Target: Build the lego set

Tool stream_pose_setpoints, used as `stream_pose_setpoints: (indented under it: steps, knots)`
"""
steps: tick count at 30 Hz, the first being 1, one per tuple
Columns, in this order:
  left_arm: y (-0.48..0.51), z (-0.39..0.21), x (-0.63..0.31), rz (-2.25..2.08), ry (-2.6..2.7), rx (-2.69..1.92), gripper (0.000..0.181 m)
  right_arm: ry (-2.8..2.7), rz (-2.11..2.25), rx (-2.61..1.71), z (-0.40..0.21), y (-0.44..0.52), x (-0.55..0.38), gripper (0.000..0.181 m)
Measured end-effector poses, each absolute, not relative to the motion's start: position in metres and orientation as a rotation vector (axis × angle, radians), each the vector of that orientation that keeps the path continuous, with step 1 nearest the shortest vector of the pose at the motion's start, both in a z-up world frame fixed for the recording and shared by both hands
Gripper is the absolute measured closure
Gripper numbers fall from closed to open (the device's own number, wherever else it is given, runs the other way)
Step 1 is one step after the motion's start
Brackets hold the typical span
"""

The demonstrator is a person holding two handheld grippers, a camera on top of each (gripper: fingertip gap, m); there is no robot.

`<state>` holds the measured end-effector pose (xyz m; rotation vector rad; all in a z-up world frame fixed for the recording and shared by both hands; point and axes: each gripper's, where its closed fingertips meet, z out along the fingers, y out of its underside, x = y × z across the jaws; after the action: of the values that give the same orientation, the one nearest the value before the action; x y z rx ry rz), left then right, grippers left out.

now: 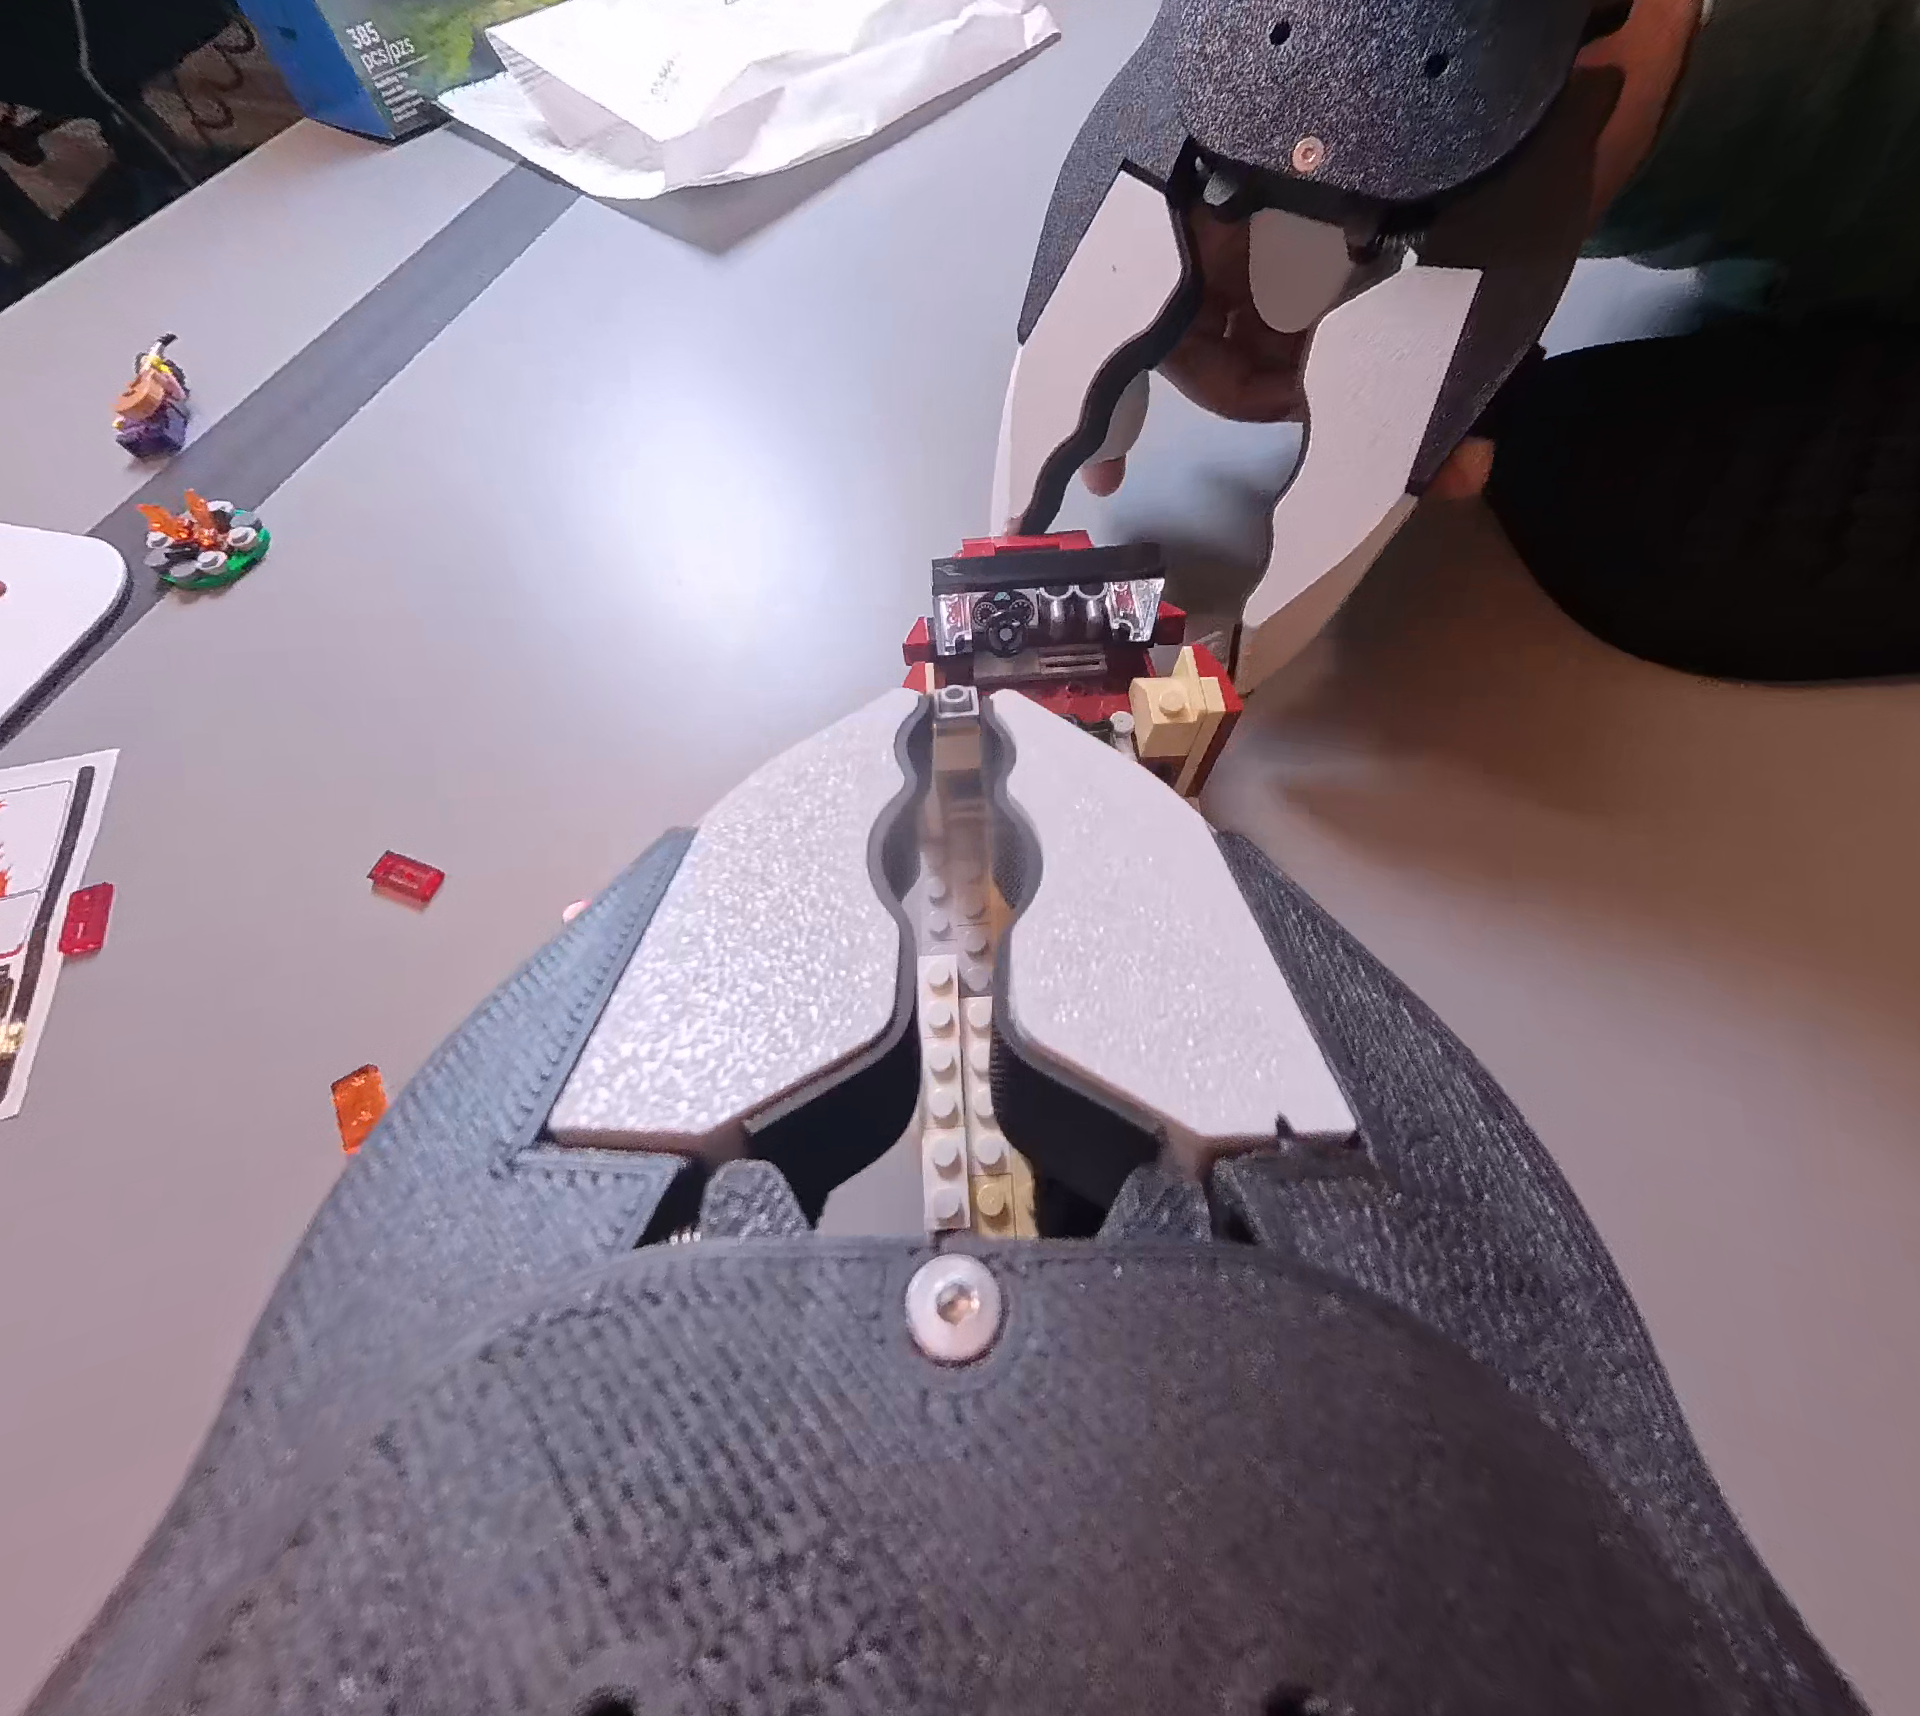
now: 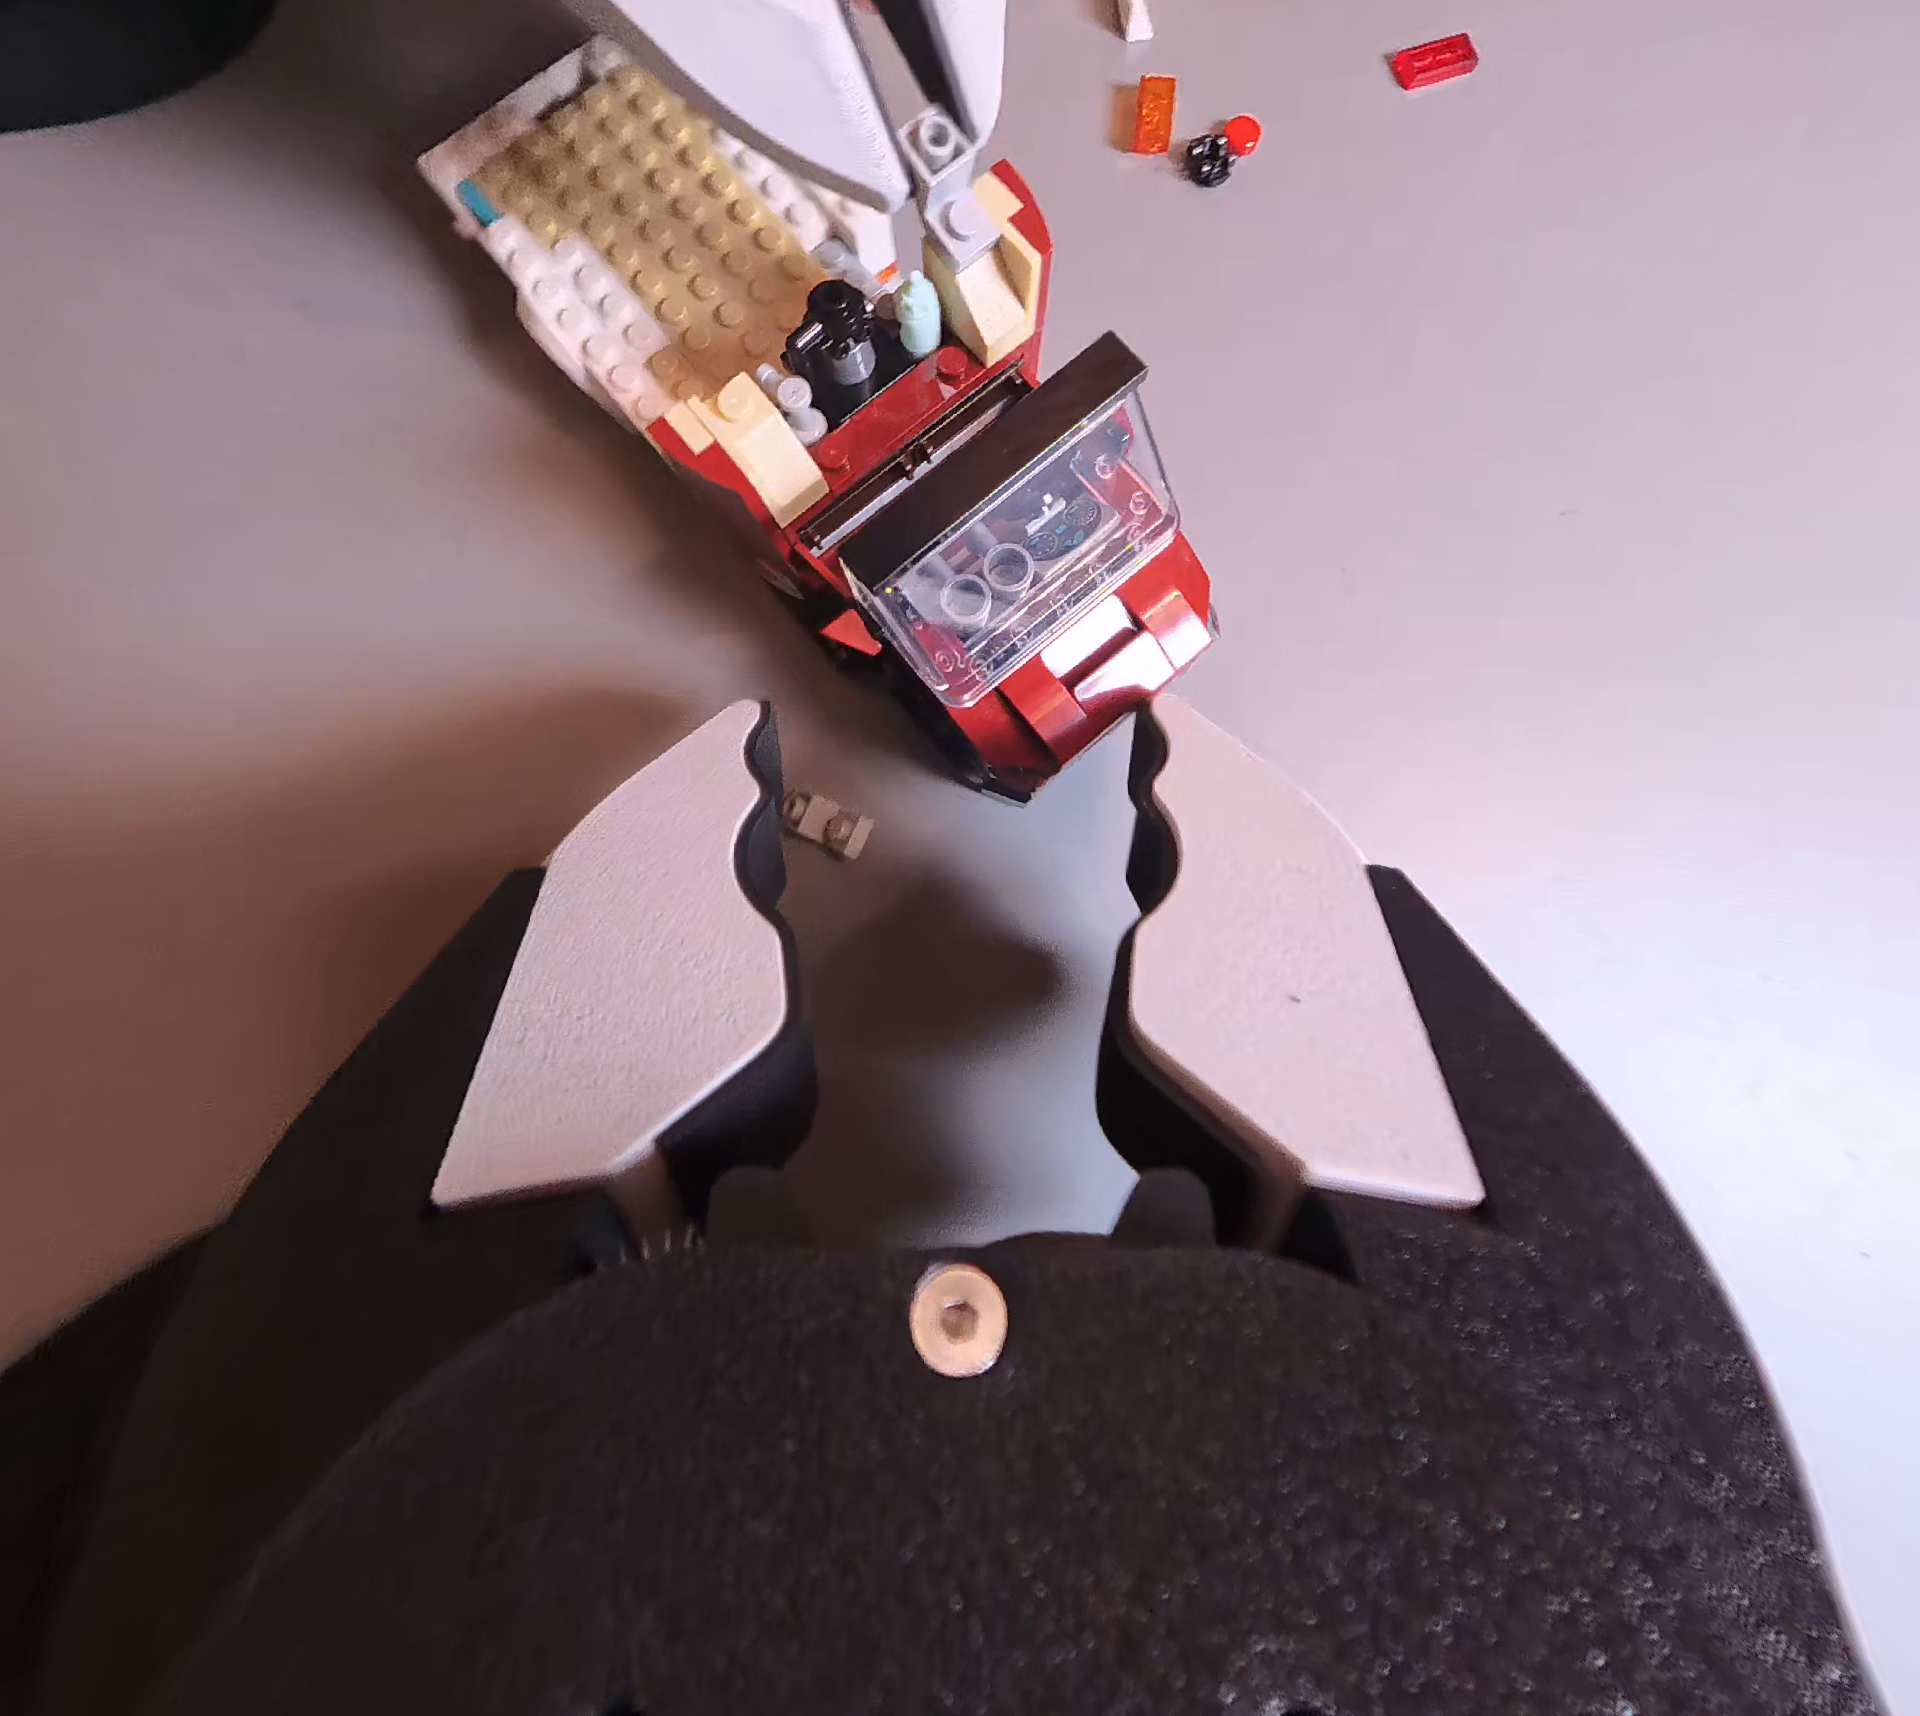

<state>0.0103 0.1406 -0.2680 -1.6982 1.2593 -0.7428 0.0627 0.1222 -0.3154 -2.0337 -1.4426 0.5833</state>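
A grey matte tabletop (image 2: 1558, 523) fills both views, with a half-built dark red and tan brick truck (image 2: 831, 419) at centre frame. The left gripper (image 1: 956, 710) is clenched on a small grey studded brick piece (image 2: 940, 175) at the truck's cab. Lower down, the right gripper (image 2: 951, 731) is spread and empty before the truck's nose.

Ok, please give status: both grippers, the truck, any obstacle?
Left gripper shut on grey piece over truck. Right gripper open at its hood. Small tan piece loose beside.
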Motion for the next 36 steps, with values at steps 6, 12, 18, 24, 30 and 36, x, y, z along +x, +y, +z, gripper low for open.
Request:
stream_pose_setpoints:
  steps: [6, 12, 18, 24, 30, 36]
  knots:
    - [0.140, -0.268, 0.011, -0.777, 1.245, -1.694, 0.173, -1.528, 0.666, -1.943, -0.295, 0.116, 0.072, 0.123]
    - [0.140, -0.269, 0.010, -0.867, 1.274, -1.671, 0.173, -1.571, 0.727, -1.684, -0.258, 0.112, 0.057, 0.129]
    - [0.141, -0.269, 0.010, -0.863, 1.279, -1.661, 0.173, -1.673, 0.633, -1.581, -0.256, 0.114, 0.033, 0.144]
    - [0.141, -0.269, 0.011, -0.835, 1.287, -1.665, 0.173, -1.730, 0.530, -1.581, -0.257, 0.136, 0.016, 0.181]
    - [0.141, -0.269, 0.011, -0.830, 1.287, -1.665, 0.173, -1.815, 0.530, -1.630, -0.270, 0.147, 0.008, 0.181]
    - [0.141, -0.269, 0.011, -0.820, 1.286, -1.665, 0.173, -1.871, 0.489, -1.648, -0.273, 0.149, 0.010, 0.181]
